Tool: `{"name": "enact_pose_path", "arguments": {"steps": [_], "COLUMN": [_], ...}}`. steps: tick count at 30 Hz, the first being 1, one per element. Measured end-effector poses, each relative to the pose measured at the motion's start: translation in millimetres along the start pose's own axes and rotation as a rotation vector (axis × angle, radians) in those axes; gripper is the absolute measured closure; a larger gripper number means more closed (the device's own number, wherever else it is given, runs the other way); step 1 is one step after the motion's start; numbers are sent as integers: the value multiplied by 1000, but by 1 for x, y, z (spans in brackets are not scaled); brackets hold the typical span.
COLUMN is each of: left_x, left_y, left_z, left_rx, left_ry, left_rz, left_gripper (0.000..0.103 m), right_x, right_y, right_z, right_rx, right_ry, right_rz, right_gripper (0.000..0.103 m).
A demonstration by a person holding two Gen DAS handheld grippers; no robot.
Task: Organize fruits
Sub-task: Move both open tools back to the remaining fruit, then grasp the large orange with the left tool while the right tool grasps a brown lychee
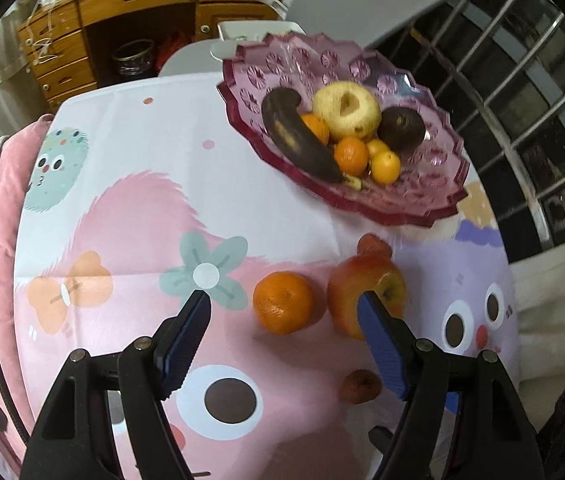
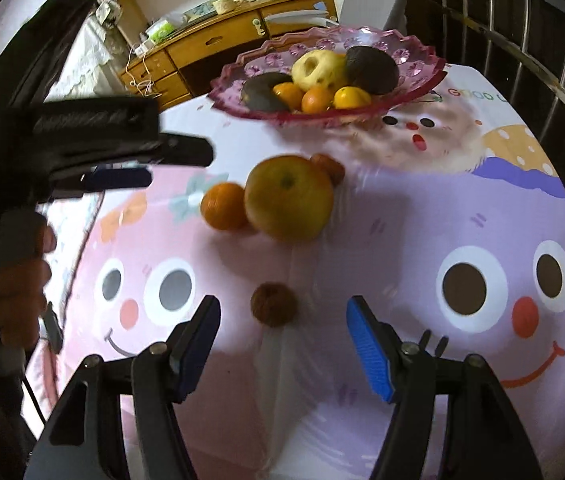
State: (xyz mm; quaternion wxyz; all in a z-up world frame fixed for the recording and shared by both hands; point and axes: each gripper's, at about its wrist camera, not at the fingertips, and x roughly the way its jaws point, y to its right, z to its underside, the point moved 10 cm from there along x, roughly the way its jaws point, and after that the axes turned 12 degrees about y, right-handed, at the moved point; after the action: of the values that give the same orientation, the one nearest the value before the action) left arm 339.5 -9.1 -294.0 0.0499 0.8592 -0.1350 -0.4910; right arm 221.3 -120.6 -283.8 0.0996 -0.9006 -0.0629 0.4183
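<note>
Left wrist: left gripper [image 1: 284, 300] jaws apart, orange [image 1: 283, 303] between them, apple [image 1: 366, 294] at 3 o'clock. Right gripper [image 2: 284, 308] jaws apart, empty.

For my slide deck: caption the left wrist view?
Open left gripper nears a tangerine beside an apple; fruit bowl beyond.
</note>
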Motion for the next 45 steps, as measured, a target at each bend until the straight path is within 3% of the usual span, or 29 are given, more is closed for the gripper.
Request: {"name": "enact_pose_path", "arguments": {"steps": [5, 10, 17, 25, 31, 45], "left_x": [17, 31, 48, 55, 57, 33], "left_y": [-7, -9, -7, 2, 7, -7], "left_z": [10, 18, 28, 32, 31, 22], "left_rx": [37, 54, 53, 46, 45, -9], "left_ry": [-47, -83, -127, -135, -131, -84], "left_rz": [15, 50, 85, 155, 173, 124], "left_gripper": [30, 38, 45, 59, 62, 64], "right_x": [5, 14, 24, 35, 39, 36], "right_y": [-10, -11, -9, -9, -13, -23], "right_z": [10, 17, 23, 24, 23, 8], "right_rx": [-94, -135, -138, -144, -155, -192], "right_ry": [45, 55, 48, 24, 7, -3], "right_rz": [71, 143, 182, 188, 170, 83], "right_gripper": [37, 38, 48, 62, 70, 72]}}
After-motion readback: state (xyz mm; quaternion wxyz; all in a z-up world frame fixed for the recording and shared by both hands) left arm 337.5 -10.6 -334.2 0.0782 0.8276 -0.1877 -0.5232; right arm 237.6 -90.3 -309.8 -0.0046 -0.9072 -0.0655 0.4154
